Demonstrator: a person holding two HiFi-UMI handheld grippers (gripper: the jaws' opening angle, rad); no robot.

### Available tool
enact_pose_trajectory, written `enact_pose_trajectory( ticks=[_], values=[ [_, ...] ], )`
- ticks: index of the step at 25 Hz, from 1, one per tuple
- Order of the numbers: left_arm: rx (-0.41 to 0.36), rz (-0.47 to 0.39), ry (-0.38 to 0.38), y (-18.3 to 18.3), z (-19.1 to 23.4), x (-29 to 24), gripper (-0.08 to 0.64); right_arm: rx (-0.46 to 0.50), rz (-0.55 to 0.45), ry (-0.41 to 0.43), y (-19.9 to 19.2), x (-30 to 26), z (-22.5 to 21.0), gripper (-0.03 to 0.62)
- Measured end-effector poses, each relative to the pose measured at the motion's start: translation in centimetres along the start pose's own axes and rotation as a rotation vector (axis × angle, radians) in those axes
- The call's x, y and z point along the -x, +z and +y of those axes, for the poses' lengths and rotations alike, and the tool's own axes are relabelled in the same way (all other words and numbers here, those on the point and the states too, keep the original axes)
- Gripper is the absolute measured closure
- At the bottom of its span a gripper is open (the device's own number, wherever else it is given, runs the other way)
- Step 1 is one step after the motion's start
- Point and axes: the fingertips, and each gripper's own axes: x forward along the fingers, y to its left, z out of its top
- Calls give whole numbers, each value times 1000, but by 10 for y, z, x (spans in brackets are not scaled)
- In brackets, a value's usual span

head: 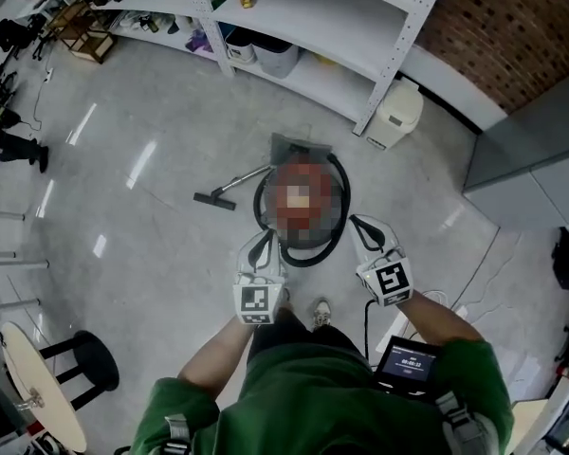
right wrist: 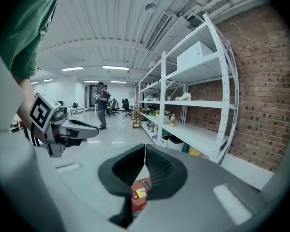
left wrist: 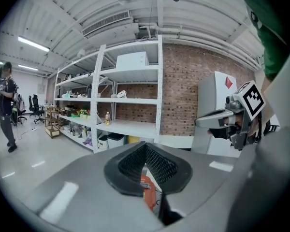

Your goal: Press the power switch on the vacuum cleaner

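Observation:
The vacuum cleaner stands on the floor in front of my feet, a red body ringed by a black hose; a mosaic patch covers most of its top, and no switch shows. Its wand and floor nozzle reach out to the left. My left gripper hovers over the vacuum's near left side, jaws closed with nothing held. Over the near right side, my right gripper is shut too. Each gripper view shows red vacuum casing through the gap below the closed jaw tips.
White shelving with bins runs behind the vacuum, and a white pedal bin stands at its right end. A black stool and a round table sit at near left. A person stands far off.

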Motion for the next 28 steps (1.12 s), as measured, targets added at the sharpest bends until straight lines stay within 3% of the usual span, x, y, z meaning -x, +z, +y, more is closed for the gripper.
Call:
enact_pose_trajectory(
  ticks=[7,14,23,28],
  values=[
    [-14,-73,12,38,-36,50,554,-12,-135,-55,30,81,2,588],
    [-27,-110,11,47,-77,95,554,-57,-173,-75,15,138,2,588],
    [-11,-122,65,45,-104,153,554,-47,-211,12,18,174,33,588],
    [-18,-121,55,43,-108,175,555,-36,-224,41,21,182,56,588]
  ],
)
